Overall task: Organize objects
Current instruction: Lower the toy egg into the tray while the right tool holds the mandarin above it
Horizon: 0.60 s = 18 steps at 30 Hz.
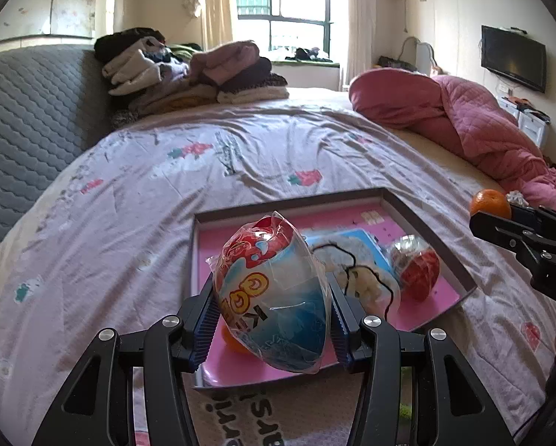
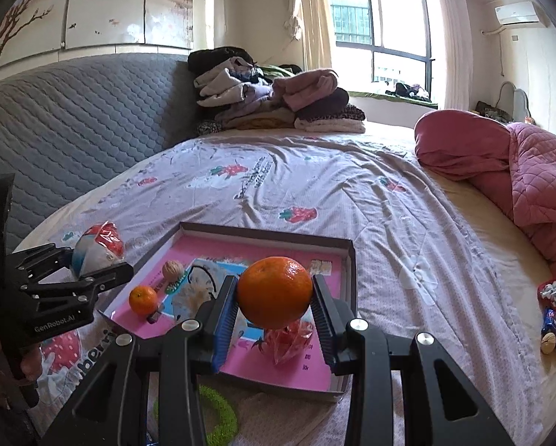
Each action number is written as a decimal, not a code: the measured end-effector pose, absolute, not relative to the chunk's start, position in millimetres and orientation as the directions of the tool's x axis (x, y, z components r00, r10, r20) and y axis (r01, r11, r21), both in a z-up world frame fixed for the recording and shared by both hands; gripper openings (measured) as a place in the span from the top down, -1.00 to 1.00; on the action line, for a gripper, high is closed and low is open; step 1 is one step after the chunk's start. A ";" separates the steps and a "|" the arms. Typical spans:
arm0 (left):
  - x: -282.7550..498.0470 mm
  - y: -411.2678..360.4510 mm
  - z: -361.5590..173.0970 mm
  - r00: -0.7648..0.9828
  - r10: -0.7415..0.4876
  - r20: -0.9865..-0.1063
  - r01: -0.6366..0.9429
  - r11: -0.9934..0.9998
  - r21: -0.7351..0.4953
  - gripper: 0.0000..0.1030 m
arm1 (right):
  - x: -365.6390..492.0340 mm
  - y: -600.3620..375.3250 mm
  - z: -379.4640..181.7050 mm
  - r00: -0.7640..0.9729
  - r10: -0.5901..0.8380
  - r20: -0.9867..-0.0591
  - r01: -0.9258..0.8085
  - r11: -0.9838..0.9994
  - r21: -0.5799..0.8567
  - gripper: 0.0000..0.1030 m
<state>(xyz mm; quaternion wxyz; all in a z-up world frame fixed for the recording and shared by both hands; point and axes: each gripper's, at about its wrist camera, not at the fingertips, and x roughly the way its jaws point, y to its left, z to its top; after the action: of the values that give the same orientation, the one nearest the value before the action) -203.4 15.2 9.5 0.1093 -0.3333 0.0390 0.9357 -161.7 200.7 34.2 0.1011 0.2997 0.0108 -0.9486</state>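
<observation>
The black body of the left claw (image 2: 92, 278) says "GenRobot.AI" in white. The bed sheet (image 1: 240, 171) has strawberry pics & part of a word, "berri", at 8 o'clock in the right cam. The snack bag (image 1: 274, 297) has big yellow letters, upside down; I can't read them for sure.

The left claw (image 1: 274, 319) is clenched on the snack bag, a shiny pack, red on top & blue below. The bag sits right betw. the blue pads & pokes out past the tips. It hangs over the near left part of the pink tray (image 1: 426, 219).

The right claw (image 2: 274, 308) is squeezing the big orange (image 2: 274, 291), pads on both sides. The orange hangs over the near part of the tray (image 2: 263, 232).

In the tray: a small orange (image 2: 143, 300) at 9 o'clock from the big one, a walnut (image 2: 172, 270) at 10 o'clock, and a red wrapped snack (image 2: 289, 338) just under it at 6 o'clock. A green ring (image 2: 222, 412) lies on the bed at 7 o'clock, outside the tray.
</observation>
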 end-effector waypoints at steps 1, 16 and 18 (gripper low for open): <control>-203.9 16.5 7.0 -0.751 0.179 -0.635 -0.232 -0.973 0.001 -0.04 | -161.9 199.9 31.4 -0.796 -0.184 -0.577 0.199 -0.979 0.038 0.24; -210.1 26.1 -18.4 -0.720 0.180 -0.671 -0.251 -0.968 0.010 -0.04 | -166.6 201.4 3.3 -0.753 -0.159 -0.639 0.189 -0.982 0.022 0.24; -211.7 25.8 -20.9 -0.714 0.181 -0.677 -0.252 -0.968 0.007 -0.04 | -167.2 201.9 -0.8 -0.746 -0.152 -0.649 0.184 -0.983 0.019 0.24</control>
<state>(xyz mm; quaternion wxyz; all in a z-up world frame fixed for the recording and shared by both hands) -211.7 25.8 -20.9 0.1171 -0.3599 0.0493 0.9243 -167.2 201.9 -0.8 0.0901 0.3450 0.0233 -0.9340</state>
